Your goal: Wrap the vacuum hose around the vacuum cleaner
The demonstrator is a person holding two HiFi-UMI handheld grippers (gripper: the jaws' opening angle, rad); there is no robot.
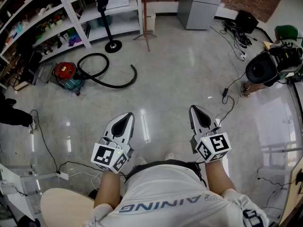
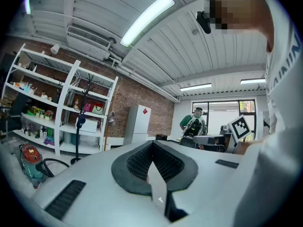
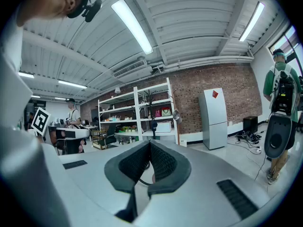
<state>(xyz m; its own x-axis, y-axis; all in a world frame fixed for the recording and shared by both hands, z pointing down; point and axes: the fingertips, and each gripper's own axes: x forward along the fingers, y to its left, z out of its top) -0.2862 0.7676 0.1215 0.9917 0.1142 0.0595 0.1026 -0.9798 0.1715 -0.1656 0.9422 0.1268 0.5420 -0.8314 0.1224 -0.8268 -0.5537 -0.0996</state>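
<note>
Head view: the operator stands on the pale floor (image 1: 180, 74) with both tools held out in front. Only the operator's shirt and forearms show at the bottom edge.

Left gripper (image 1: 128, 116): its own view shows the fingers (image 2: 142, 160) closed tip to tip with nothing between them. Only the hollow behind the pads stays clear.

Right gripper (image 1: 194, 109): the same, with the ribbed pads (image 3: 162, 163) meeting at the tip and gripping nothing. A thin dark curve shows through the hollow below them. It cannot be identified.

The vacuum cleaner (image 1: 66, 74), red on top and teal below, sits on the floor just in front of the white shelving (image 1: 71, 13), well apart from both tools. It is too small in the head view to make out its details.

The vacuum hose (image 1: 116, 86) is black and lies loose on the floor. It makes one loop beside the cleaner and then a long open arc out to the right. Where it joins the body cannot be made out.

In the left gripper view the cleaner is tiny at the left rim, and the tool's grey body cuts off its base and most of the hose.

A stand with a round base (image 1: 113, 46) is just behind the hose loop.

A second person (image 1: 262, 69) is at the right edge, partly cut off.
</note>
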